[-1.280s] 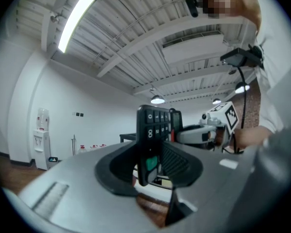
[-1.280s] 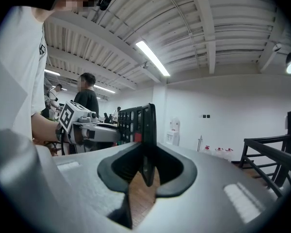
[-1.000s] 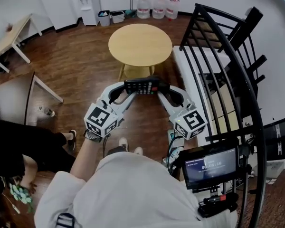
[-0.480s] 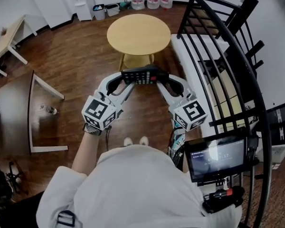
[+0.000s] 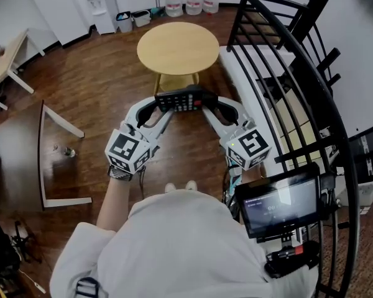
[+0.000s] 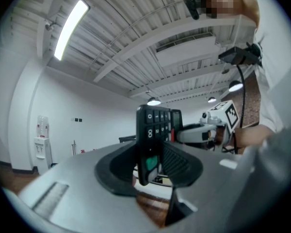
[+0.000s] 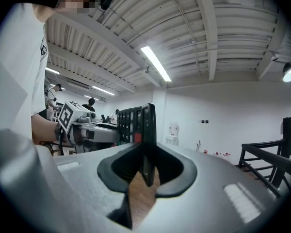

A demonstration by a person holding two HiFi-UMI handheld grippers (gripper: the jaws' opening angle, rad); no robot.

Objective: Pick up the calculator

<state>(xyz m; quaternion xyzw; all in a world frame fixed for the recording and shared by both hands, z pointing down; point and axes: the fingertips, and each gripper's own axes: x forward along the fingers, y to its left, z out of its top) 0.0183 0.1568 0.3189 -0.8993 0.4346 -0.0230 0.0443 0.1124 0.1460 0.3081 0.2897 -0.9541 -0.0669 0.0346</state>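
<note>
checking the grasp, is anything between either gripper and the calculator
Nothing visible does: the black push-button calculator sits directly between the fingers of both the left gripper and the right gripper, held by its two ends.

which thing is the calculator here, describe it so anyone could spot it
Start at the round wooden table at the top of the head view. Just below it, the left tongs and right tongs clamp a flat black calculator by its ends. It alone has rows of keys.

The head view looks steeply down from above the person (image 5: 174,241). Each gripper view looks level along its own jaws, very close. All 3 views share the calculator (image 5: 185,98).
</note>
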